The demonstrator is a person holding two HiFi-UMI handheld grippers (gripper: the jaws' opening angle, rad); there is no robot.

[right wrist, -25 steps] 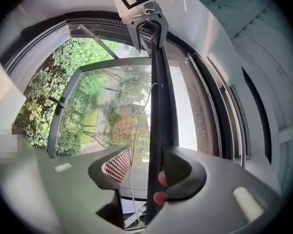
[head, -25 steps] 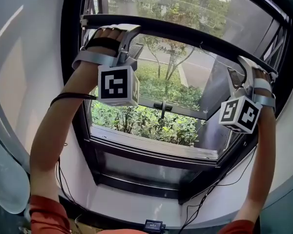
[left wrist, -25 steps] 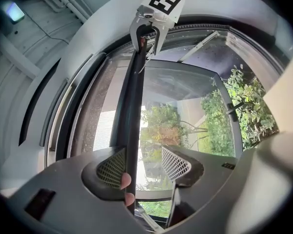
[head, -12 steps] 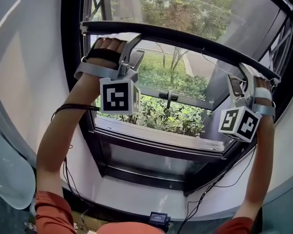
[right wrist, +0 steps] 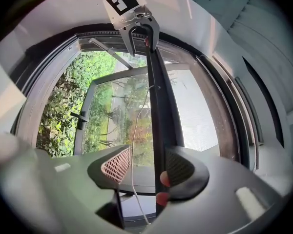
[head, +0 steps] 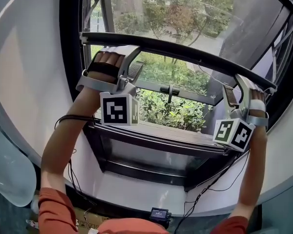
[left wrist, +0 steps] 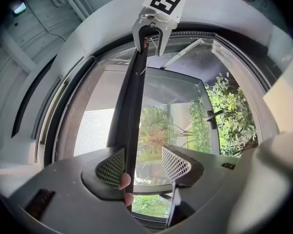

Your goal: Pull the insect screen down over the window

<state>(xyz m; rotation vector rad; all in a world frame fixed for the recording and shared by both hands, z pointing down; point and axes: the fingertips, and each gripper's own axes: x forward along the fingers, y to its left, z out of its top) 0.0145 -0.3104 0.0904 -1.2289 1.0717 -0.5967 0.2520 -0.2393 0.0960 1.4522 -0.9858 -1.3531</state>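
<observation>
Item: insect screen's pull bar, which sat partway down the window. My left gripper and right gripper straddled it, jaws apart, unclamped. Best lowered level, both ends together.

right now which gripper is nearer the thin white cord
Right. The cord runs between the right gripper's open jaws; the left gripper sits at the screen bar's far end.

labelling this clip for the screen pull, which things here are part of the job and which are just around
Job: screen's pull bar; open left gripper and open right gripper, both straddling it; window frame.
Just around: window handle; small black device; bushes outside.
</observation>
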